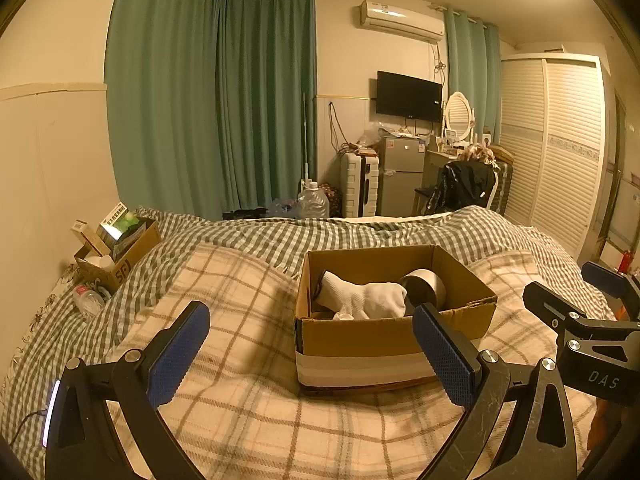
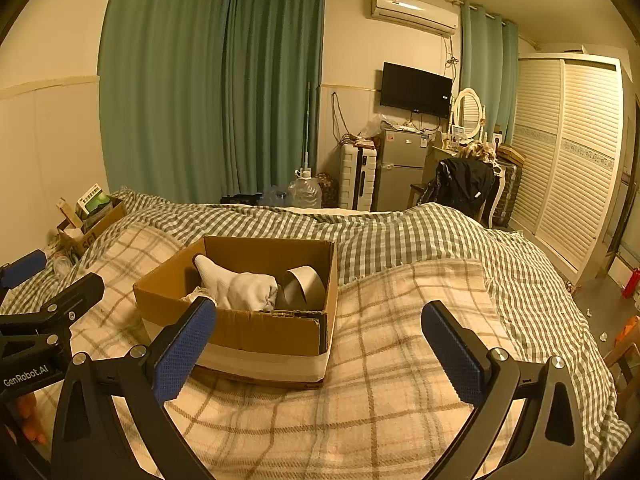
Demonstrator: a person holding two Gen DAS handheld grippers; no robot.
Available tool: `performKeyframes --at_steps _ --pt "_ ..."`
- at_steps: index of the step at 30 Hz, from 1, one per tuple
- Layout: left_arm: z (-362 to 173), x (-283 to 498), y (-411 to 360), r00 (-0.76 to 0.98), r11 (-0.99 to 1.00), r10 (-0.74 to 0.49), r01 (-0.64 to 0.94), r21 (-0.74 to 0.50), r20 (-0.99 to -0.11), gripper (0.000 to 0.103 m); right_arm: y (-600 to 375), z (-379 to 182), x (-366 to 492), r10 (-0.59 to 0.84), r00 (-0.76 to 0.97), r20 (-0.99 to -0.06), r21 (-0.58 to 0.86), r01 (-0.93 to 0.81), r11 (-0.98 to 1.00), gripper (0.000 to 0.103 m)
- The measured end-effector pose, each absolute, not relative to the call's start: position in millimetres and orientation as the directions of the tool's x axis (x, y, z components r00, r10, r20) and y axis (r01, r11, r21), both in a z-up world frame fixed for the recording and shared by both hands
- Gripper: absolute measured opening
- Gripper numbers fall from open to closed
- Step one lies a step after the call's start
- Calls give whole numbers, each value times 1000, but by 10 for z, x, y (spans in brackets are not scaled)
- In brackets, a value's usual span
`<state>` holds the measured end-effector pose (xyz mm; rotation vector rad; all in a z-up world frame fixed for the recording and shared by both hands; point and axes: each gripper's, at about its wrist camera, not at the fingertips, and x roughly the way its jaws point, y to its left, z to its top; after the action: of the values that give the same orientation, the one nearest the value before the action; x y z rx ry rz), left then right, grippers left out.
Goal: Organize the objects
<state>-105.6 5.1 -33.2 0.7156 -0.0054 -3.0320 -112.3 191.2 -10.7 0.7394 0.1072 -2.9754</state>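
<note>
An open cardboard box (image 1: pixel 360 340) stands on the plaid blanket on the bed; it also shows in the right wrist view (image 2: pixel 260 332). Inside lie a white sock (image 1: pixel 368 296) (image 2: pixel 240 286) and a grey tape roll (image 1: pixel 424 288) (image 2: pixel 302 286). My left gripper (image 1: pixel 312 354) is open and empty, just in front of the box. My right gripper (image 2: pixel 320 354) is open and empty, in front of the box and to its right. Each gripper shows at the edge of the other's view.
A second cardboard box (image 1: pixel 120 252) with packets sits at the bed's far left by the wall, with a plastic bottle (image 1: pixel 88 300) beside it. Beyond the bed stand a water jug (image 1: pixel 314 202), suitcase, small fridge (image 1: pixel 400 176), chair with a black jacket and a wardrobe (image 1: pixel 560 144).
</note>
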Motion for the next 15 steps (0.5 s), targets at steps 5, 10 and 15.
performKeyframes --at_steps 5,10,15 --pt "-335 -1064 44 -892 -1000 -27 25 10 -451 103 1909 -111 -1121 -52 -881 -471 -51 86 -995 103" --pt "-344 -1062 32 -894 -1000 -27 27 7 -447 103 1907 -111 -1120 -51 -880 -472 -52 86 -995 103" --pt "-358 -1067 32 -892 -1000 -23 23 5 -452 103 1912 -108 -1126 -49 -879 -474 -50 83 -995 103"
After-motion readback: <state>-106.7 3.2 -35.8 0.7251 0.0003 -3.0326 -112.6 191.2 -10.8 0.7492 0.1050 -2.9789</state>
